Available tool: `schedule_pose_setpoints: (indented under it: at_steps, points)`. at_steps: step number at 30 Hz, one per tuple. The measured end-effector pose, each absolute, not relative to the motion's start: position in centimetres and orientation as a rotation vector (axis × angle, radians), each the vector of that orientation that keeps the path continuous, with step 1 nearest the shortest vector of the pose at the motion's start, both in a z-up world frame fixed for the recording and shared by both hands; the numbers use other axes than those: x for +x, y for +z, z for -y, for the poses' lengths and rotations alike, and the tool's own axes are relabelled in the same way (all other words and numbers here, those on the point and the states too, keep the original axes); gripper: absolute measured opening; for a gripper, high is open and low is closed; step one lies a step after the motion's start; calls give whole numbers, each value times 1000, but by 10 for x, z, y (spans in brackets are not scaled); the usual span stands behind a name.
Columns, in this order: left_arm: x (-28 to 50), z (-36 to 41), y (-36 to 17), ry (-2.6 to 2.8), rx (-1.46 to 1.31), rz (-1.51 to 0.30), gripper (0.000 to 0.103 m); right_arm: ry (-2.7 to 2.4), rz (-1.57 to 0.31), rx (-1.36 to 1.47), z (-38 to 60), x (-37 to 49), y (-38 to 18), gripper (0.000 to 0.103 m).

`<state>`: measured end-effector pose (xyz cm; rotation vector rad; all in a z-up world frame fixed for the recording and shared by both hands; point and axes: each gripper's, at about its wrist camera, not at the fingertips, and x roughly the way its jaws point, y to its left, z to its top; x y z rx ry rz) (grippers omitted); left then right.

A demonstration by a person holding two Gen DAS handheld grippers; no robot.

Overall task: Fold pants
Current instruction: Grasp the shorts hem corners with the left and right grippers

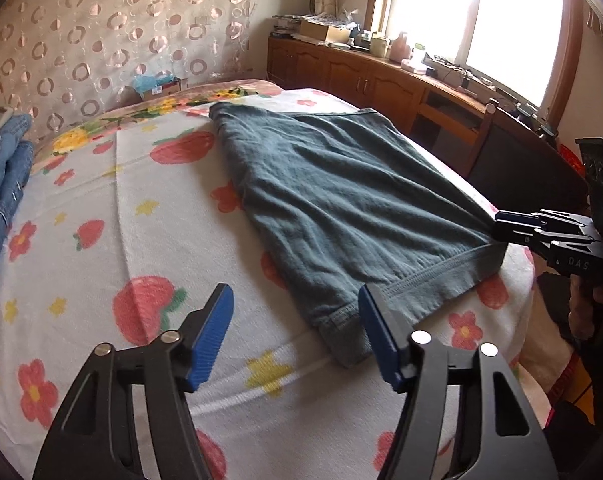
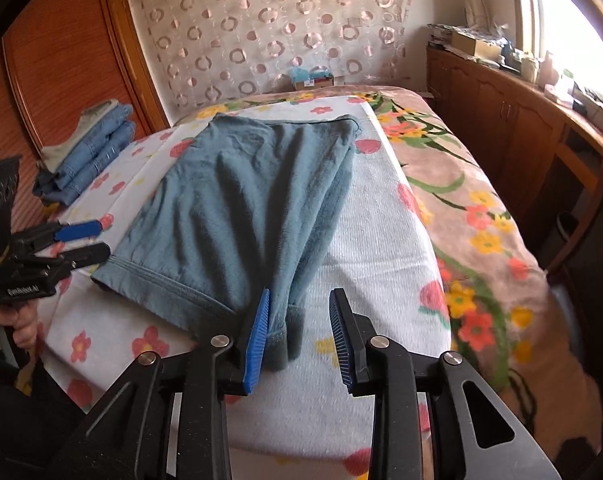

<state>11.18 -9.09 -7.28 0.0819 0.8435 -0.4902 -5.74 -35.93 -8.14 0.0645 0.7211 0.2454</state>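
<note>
**Operator:** Left wrist view gives me the left gripper [image 1: 297, 332] with its blue pads spread and nothing between them. The teal pants [image 1: 333, 200] lie folded on the strawberry-print towel [image 1: 141, 208] covering the bed, and their near waistband corner sits just beside my right-hand pad, at about one o'clock from the gap. I cannot tell whether that pad touches the cloth.

**Observer:** And the other tool?

**Operator:** From this side I only see the right gripper [image 1: 501, 232] edge-on at three o'clock, its tip at the pants' far waistband corner; the spacing of its fingers is hidden. Right wrist view settles it: the right gripper [image 2: 299, 332] stands parted, released, with the bunched hem corner of the pants [image 2: 241, 208] lying in the gap against the left pad and clear of the right pad. Nothing is pinched.

**Observer:** Anything else one camera has that the other lacks?

**Operator:** Right wrist view shows the folded jeans stack [image 2: 89, 148] whole at ten o'clock, the floral blanket [image 2: 461, 200] down the bed's right side, and a hand [image 2: 17, 328] gripping the left tool's handle at nine o'clock. Left wrist view cuts the jeans [image 1: 1, 184] off at its edge but takes in the bright window [image 1: 481, 12] and the cluttered wooden cabinet [image 1: 361, 76] beneath it at one o'clock.
</note>
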Motion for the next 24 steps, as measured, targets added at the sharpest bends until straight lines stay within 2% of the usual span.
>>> schedule_pose_setpoints:
  at_steps: [5,21,24]
  points:
    - [112,96,-76,-497,92,-851,65,251,-719,73,358,-66,-78,36]
    - [105,102,-78,-510,96,-857,65,259,-744,62,345,-62,-93,36]
    - [104,105,-81,-523,96,-866,62,255,-732,47,343,-63,-95,36]
